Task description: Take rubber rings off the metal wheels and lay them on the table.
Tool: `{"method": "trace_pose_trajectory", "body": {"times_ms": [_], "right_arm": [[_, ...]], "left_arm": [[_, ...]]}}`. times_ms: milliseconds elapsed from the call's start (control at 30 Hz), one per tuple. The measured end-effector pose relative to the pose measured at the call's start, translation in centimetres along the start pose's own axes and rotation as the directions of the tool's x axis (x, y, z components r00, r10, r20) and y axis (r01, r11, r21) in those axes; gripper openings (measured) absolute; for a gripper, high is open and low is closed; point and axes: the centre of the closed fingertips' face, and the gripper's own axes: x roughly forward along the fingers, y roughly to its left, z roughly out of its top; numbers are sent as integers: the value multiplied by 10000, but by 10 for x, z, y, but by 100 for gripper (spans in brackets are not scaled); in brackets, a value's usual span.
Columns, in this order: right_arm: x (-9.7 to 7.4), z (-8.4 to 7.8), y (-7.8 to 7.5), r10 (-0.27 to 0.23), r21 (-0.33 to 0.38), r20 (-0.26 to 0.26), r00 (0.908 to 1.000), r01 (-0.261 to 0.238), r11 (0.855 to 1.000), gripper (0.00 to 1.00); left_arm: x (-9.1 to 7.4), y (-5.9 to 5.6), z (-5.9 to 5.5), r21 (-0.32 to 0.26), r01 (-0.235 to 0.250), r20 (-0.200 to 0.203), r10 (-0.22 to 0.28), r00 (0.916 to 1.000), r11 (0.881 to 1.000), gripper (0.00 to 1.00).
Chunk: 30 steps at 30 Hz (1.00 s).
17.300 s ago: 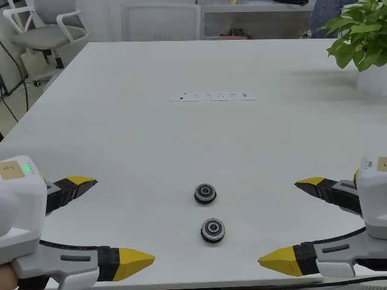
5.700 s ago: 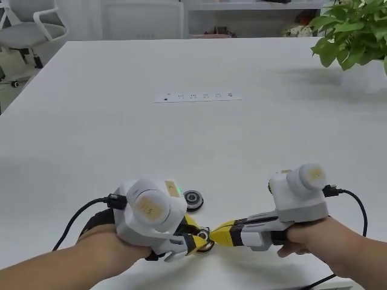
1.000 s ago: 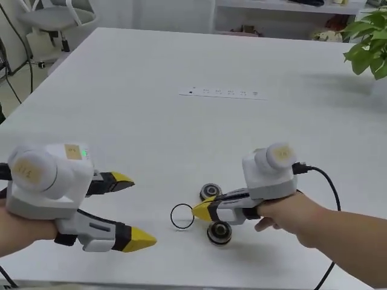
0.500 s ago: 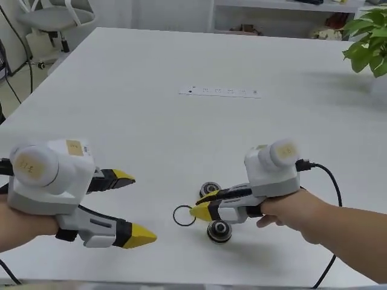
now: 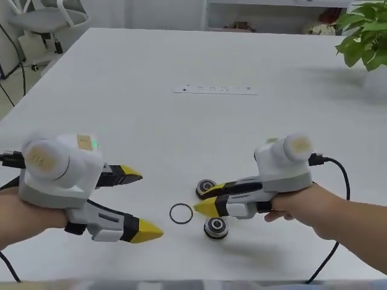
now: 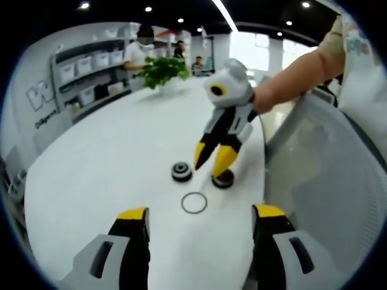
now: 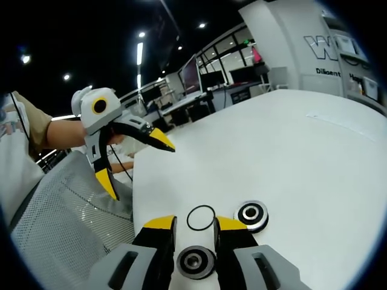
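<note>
A loose black rubber ring [image 5: 181, 213] [image 6: 194, 202] [image 7: 201, 217] lies flat on the white table [image 5: 181, 133]. Two metal wheels rest beside it, one farther [image 5: 205, 187] [image 7: 251, 215] and one nearer [image 5: 216, 227] [image 7: 195, 261]. My right gripper [image 5: 204, 199] [image 7: 195, 225] hovers just right of the ring with its jaws a little apart and empty. The nearer wheel sits under and between those jaws. My left gripper [image 5: 144, 204] [image 6: 201, 212] is wide open and empty, left of the ring and pointing at it.
A white power strip [image 5: 211, 89] lies mid-table, a green plant [image 5: 366, 30] stands at the far right, and an office chair [image 5: 48, 21] at the far left. A cable [image 5: 335, 241] trails from the right gripper. A mesh chair [image 6: 320, 181] is at the near edge.
The right gripper's jaws have parted and let go of the ring, which now lies free on the table. The right gripper has drawn back slightly to the right. The left gripper stays open.
</note>
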Motion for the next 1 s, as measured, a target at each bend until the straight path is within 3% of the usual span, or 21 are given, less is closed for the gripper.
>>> {"method": "trace_pose_trajectory", "body": {"times_ms": [467, 1000], "right_arm": [[-30, -7, -4, -255, 152, 417, 9988, 249, 9996, 26], [-37, -23, 0, -243, -14, 348, 9991, 244, 9997, 28]], "left_arm": [[19, -7, 11, 234, 446, -102, -443, 9990, 9987, 66], [40, -13, 17, 357, 818, -153, -813, 9966, 9960, 63]]}}
